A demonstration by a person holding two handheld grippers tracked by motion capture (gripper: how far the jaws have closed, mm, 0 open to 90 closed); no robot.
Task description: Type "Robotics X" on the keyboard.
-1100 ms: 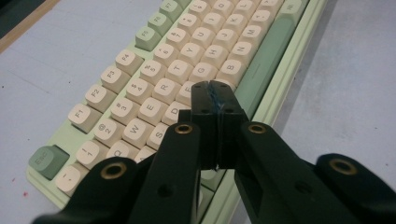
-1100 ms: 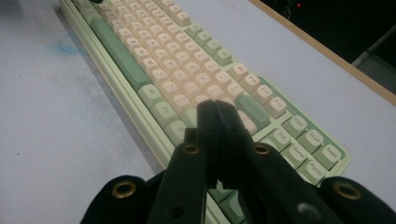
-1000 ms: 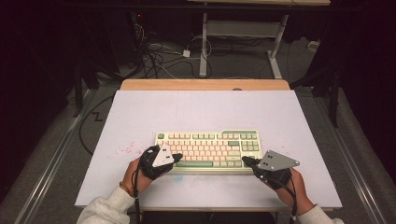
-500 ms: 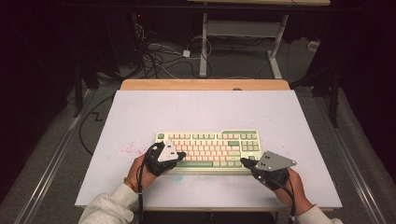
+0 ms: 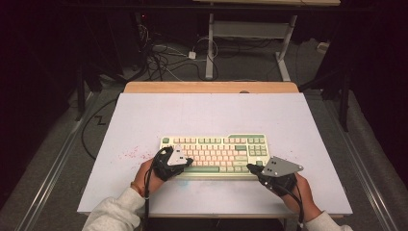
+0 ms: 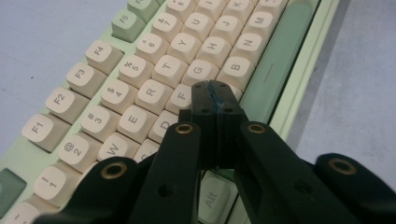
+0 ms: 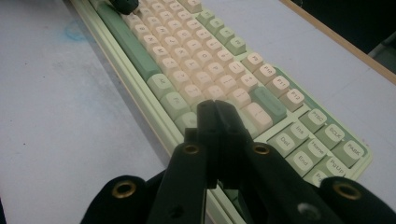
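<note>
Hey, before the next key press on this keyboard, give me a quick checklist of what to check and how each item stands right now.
1. Left hand-held gripper jaws shut into one tip: ok.
2. Right hand-held gripper jaws shut: ok.
3. Left tip over the keyboard, near the F key beside the space bar: ok.
4. Which key the left tip actually touches: cannot tell, the jaws hide it.
5. Right tip over the bottom row at the keyboard's right part: ok; contact with a key cannot tell.
6. Keyboard lying flat and square on the table: ok.
</note>
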